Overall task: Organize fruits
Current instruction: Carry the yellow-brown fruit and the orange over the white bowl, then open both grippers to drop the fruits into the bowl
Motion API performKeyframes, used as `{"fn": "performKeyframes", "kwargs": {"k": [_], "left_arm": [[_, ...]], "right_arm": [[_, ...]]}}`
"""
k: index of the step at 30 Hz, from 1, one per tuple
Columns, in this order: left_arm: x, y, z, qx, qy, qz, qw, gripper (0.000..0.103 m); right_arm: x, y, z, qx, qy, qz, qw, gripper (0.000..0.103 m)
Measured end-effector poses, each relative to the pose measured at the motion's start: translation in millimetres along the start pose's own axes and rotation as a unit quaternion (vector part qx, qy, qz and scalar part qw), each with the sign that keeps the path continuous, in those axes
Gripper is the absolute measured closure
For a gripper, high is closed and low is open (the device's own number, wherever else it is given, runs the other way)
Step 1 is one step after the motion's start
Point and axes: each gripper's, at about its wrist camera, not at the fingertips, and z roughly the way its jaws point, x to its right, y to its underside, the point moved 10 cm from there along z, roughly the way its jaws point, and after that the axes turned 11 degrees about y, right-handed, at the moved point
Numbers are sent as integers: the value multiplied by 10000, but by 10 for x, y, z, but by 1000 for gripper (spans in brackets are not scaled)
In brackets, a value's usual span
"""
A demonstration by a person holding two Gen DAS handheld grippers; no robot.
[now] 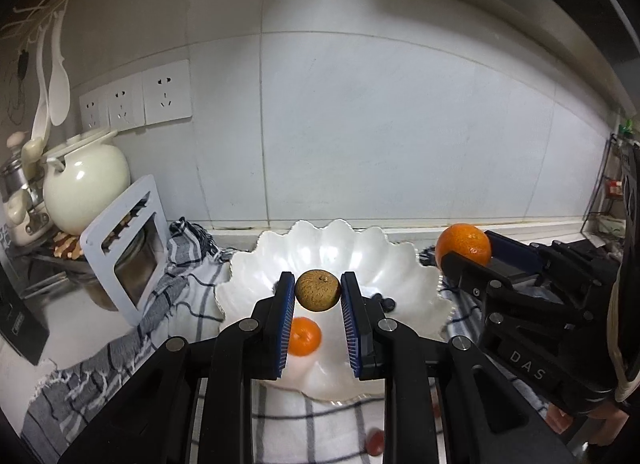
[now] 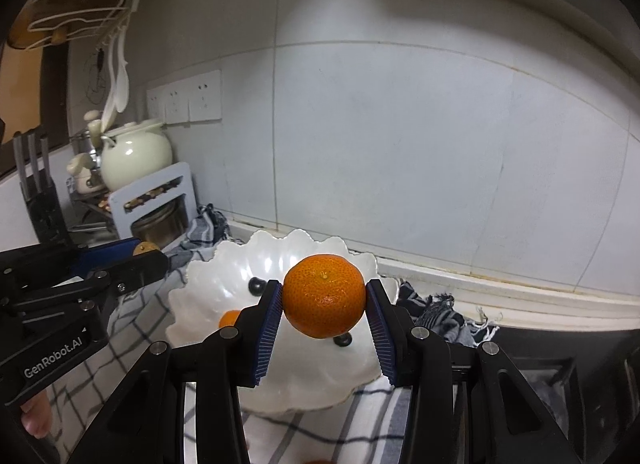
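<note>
Bowl (image 1: 400, 248) holds one small orange (image 1: 305, 337), two dark fruits (image 2: 256, 285).

Air above white scalloped bowl (image 1: 400, 248) is open up to bare tiled wall (image 1: 400, 124). Inside bowl: small orange (image 1: 306, 338) and dark berries (image 2: 256, 285) take some floor, rest bare. Left side crowded w/ white stand (image 1: 124, 248), cream pot (image 1: 86, 188). Right side: wire rack (image 1: 604, 200) near edge

The left gripper (image 1: 318, 290) is squeezing a small brown fruit (image 1: 318, 289) over the white bowl (image 1: 256, 268). A little orange (image 1: 306, 337) is sitting inside the bowl.
</note>
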Motion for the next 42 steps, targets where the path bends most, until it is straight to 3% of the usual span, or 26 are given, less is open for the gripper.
{"fn": "performKeyframes", "kwargs": {"k": [7,17,31,36,42], "left_arm": [[-144,-16,364,-305,-3,0,9995,79],[-370,103,988,-1080,99,-335,9935,79],[-563,352,1396,-1694,3,-465,9844,78],[-576,375,1406,-1739,-46,-402,9839,60],[-588,343,1296,-1678,-163,-284,9853,50]], "right_arm": [[-32,-41,356,-281,21,-122,9995,59],[-94,93,956,-982,-115,-306,9946,59],[-159,408,1465,-1717,-187,-214,9847,59],[-149,446,1522,-1801,-132,-268,9832,58],[-79,383,1481,-1723,-33,-185,9849,56]]}}
